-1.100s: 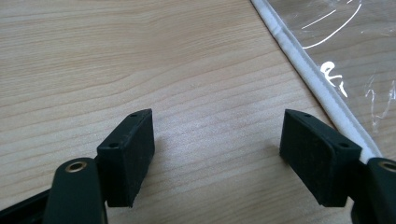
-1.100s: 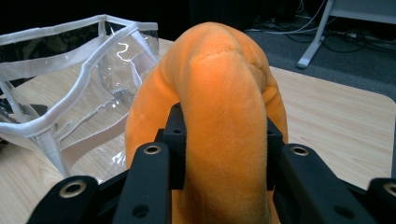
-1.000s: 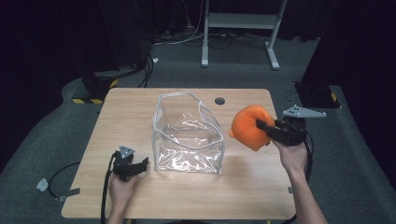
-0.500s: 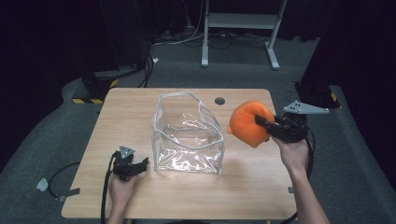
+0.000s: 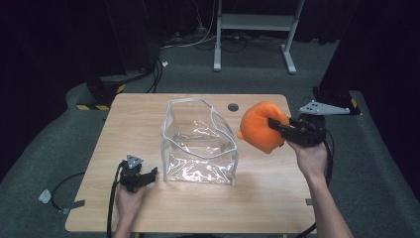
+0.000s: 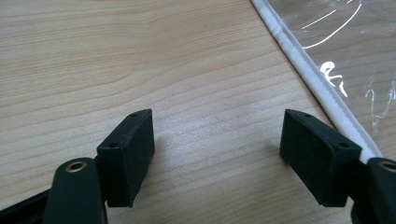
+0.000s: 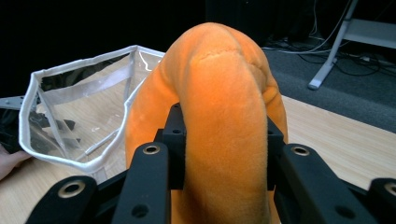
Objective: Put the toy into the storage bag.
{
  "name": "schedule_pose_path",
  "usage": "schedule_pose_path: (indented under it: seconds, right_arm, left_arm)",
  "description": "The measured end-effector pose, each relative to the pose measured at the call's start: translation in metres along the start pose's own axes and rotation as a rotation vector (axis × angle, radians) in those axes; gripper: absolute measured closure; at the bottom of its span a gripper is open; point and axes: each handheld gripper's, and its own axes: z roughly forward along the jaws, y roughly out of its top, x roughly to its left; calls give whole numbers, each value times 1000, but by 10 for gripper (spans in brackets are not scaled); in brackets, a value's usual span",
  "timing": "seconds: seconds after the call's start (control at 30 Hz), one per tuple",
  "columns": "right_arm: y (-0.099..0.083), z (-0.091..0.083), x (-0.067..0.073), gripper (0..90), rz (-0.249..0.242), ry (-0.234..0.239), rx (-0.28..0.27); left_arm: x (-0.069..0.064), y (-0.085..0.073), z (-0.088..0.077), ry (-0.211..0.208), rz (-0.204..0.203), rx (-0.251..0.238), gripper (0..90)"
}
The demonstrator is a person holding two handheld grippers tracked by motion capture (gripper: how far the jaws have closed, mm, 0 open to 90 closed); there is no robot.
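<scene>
Orange plush, a rounded soft toy [image 5: 261,127] with a stitched seam over its top, is pinched between the jaws of the right gripper [image 5: 280,127], which press into its pile on both sides. It hangs in the air above the desk's [image 5: 148,114] right half, just beside the upper rim of a clear plastic bag [image 5: 198,144] and apart from it. That bag stands open at mid-desk, its mouth edged with white trim and facing up, its walls creased and shiny. Bare wood runs along the right edge and across the near edge. At the near left corner the left gripper [image 5: 148,174] rests low on the wood, jaws spread with nothing between them, the bag's white seam [image 6: 317,84] close beside one pad.
</scene>
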Motion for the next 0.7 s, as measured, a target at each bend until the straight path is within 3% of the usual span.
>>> schedule_pose_path:
  seconds: [0.7]
  right_arm:
    - [20,0,10,662,-18,38,-13]
  left_arm:
    - [0,0,0,0,0,1,262]
